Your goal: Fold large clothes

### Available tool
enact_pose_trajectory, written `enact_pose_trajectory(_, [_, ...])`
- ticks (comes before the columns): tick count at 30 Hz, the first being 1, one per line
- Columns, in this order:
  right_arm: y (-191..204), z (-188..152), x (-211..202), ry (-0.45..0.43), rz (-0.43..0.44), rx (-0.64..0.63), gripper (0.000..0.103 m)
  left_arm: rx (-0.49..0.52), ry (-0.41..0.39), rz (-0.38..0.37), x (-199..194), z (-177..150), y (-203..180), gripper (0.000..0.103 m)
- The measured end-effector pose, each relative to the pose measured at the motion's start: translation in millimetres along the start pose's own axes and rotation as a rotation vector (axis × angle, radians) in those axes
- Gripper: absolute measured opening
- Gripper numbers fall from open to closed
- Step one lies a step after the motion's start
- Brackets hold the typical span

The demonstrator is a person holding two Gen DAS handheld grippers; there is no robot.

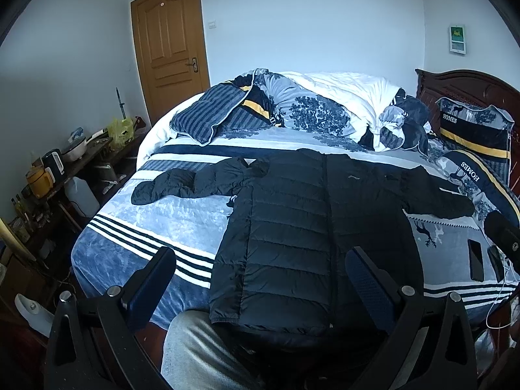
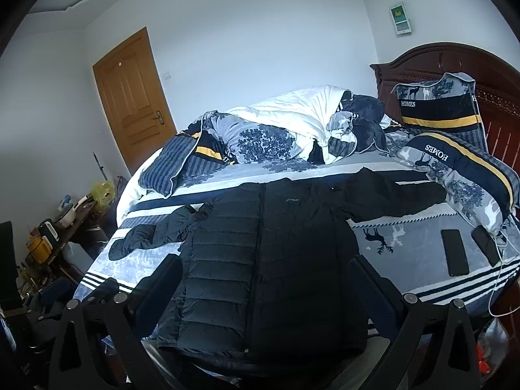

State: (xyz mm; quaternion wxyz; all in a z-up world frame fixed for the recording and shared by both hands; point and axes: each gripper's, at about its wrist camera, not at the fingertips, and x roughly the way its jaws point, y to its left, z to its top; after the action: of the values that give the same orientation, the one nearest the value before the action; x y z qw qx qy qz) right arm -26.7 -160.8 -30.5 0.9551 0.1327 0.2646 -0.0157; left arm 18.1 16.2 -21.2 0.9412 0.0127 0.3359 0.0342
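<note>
jacket [image 1: 312, 227] first, from your left wrist view: the black puffer lies face up on the bed [image 1: 130, 227], zipped, both sleeves spread wide and its hem draped over the near edge, a layout that probably leaves every fold line reachable. your left gripper [image 1: 260, 279] hangs above the hem, spread wide and holding nothing, likely poised to pick a grip point. 2 phones [image 1: 476, 260] lie near the right sleeve.

from your right wrist view, the right gripper [image 2: 265, 286] hovers over the lower body of the jacket [image 2: 260, 260], equally wide and empty. the pillows [image 2: 455, 175] sit just beyond the right sleeve, so fold inward.
</note>
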Motion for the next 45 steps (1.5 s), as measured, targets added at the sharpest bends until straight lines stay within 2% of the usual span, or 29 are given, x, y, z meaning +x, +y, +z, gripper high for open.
enact_pose_trajectory(14, [1,-1,-11,-0.020,0.007,-0.011,0.103,-0.002,-0.006,0.000,-7,-1,0,0.103])
enact_pose_trajectory(38, [-1,-4,-3,0.004,0.011,0.006,0.103,0.000,0.009,0.011,-1,-5,1,0.103])
enact_pose_trajectory(45, [-5,-3,-5,-0.032,0.015,0.015,0.103,-0.001,0.019,0.016,4,-3,1,0.103])
